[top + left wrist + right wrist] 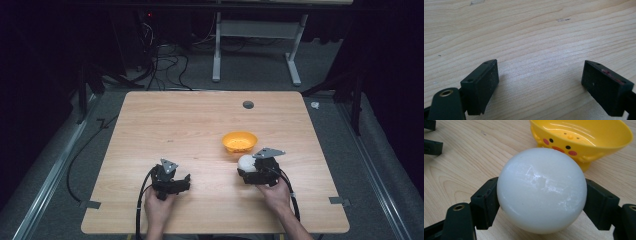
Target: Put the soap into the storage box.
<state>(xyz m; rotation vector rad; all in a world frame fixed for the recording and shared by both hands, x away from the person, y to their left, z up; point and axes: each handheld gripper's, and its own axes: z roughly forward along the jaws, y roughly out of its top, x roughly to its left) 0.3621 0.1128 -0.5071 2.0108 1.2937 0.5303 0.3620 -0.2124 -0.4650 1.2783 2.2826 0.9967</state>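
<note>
between my right gripper (pixel 541 202) jaws sits a white ball (pixel 541 190), clamped; just ahead, seemingly apart, a yellow bowl (pixel 584 138). my left gripper (pixel 541 82) gapes wide, empty, over the counter (pixel 529 32).

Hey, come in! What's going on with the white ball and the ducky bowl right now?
Right gripper shut on white ball. Left gripper open, empty, over table. Yellow bowl just beyond ball, path clear.

high view: looking down over the whole table (pixel 210 125)
gripper views: sitting close and low, both sharing that tabletop wood
</note>
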